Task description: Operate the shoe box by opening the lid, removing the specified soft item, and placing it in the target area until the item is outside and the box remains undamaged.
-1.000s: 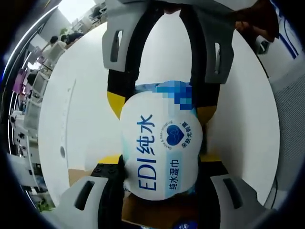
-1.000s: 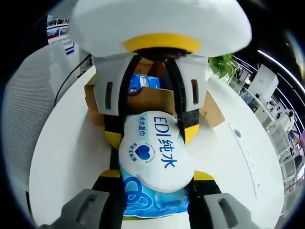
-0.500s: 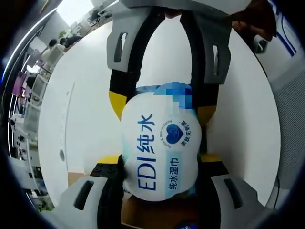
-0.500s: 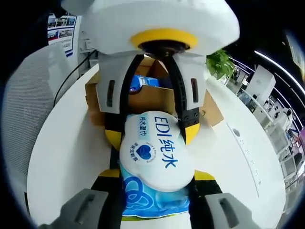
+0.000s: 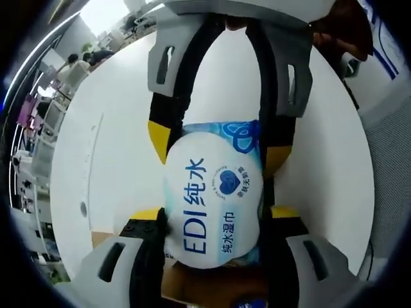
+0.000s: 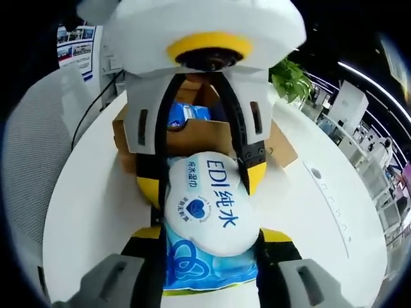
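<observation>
Both grippers, left gripper (image 5: 212, 221) and right gripper (image 6: 209, 240), stay clenched on the wipes pack (image 5: 212, 199), lifting it further clear of the open shoe box (image 6: 192, 138) at twelve o'clock; placement comes next.

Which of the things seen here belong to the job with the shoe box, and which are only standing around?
Belong to the job:
- wet wipes pack, gripped from both ends
- left gripper and right gripper, both closed on the pack
- open cardboard shoe box, behind the pack
- white table

Only standing around:
- potted plant
- cable on the table
- blue carton inside the box
</observation>
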